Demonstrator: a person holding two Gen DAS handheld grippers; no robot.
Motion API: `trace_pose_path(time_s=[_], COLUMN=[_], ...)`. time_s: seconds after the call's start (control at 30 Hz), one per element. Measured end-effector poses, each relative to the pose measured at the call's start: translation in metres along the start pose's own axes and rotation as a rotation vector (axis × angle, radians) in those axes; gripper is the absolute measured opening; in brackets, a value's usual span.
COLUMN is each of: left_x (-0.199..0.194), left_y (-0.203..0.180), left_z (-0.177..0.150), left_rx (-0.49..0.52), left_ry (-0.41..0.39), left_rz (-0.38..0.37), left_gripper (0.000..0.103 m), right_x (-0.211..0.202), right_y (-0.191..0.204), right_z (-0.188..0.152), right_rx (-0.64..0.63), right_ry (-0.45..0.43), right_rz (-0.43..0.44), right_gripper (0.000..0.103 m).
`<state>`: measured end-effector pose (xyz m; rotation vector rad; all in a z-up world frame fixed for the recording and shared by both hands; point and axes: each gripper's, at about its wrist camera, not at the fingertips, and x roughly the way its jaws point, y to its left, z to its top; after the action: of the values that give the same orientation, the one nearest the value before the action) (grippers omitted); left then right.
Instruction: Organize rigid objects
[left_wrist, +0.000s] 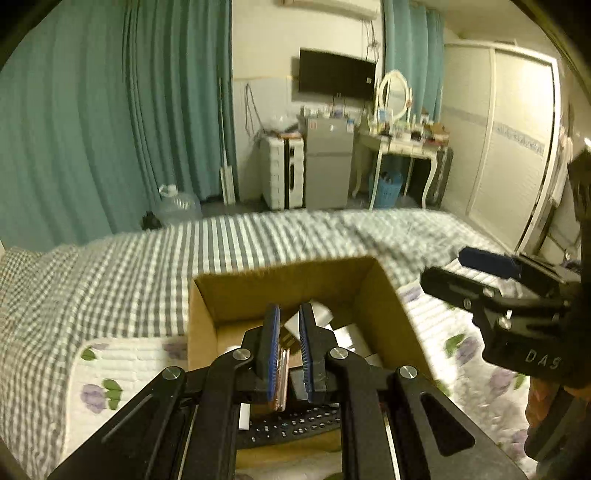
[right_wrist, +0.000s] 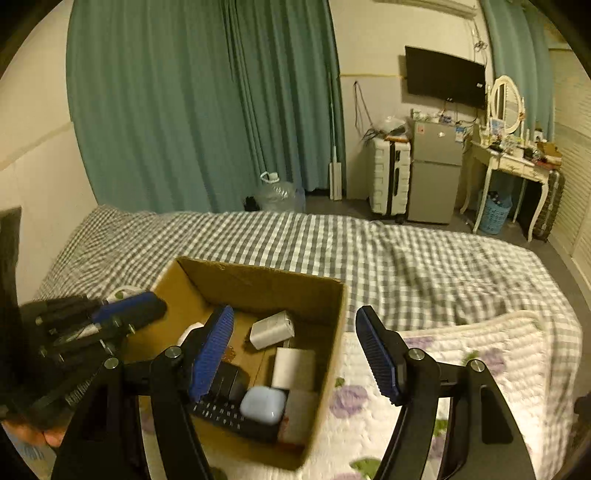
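Gingham bedspread (right_wrist: 332, 251), floral quilt (right_wrist: 480, 354), cardboard box (right_wrist: 328, 332), teal curtains (right_wrist: 184, 110)

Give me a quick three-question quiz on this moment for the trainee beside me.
1. True or false: the right gripper is clamped on an item.
2. What does the left gripper have between its pads? A) a pink phone B) a blue case C) a water jug
3. Fill in: the cardboard box sits on the ____.

Key:
1. False; its jaws are wide apart and hold nothing.
2. A; the thin pink phone sits edge-up against the left pad, above the box. The pale blue case lies in the box beside the black remote.
3. Bed.
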<state>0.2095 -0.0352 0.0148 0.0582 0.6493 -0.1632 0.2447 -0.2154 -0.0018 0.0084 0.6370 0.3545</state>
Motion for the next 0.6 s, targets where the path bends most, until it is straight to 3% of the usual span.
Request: trace_pose_path(time_s=[0.2,0.27,0.33,0.5,0.6], left_x=[-0.073,-0.100,-0.126,-0.168,-0.180], left_y=[-0.013,-0.017,-0.022,-0.030,-0.026], left_z=[0.020,0.023,0.023,0.014,0.008], left_rx=[0.032,0.038,0.048,0.075,0.052], left_ry=[-0.125,-0.176,-0.229,-0.319,-0.353], left_rz=[0.029,0.029,0.033,0.058,0.058], left_gripper=[0.017,0.036,0.048,0.049,0.054], right_x=[-0.077,-0.100,-0.124,-0.173,-0.191], right_y=[0.003,0.006,0.012,0.031,0.040], right_z=[0.011,0.015,0.019,0.019,0.015], right_rx=[-0.020,-0.025,-0.035,-0.078,-0.083], right_ry=[-0.081,-0.110,-0.145,-0.237,-0.273], right_rz=[-0.043,-0.054,-0.060,-0.089,-0.101], right_gripper=[0.069,0.069,0.069,0.069,0.076])
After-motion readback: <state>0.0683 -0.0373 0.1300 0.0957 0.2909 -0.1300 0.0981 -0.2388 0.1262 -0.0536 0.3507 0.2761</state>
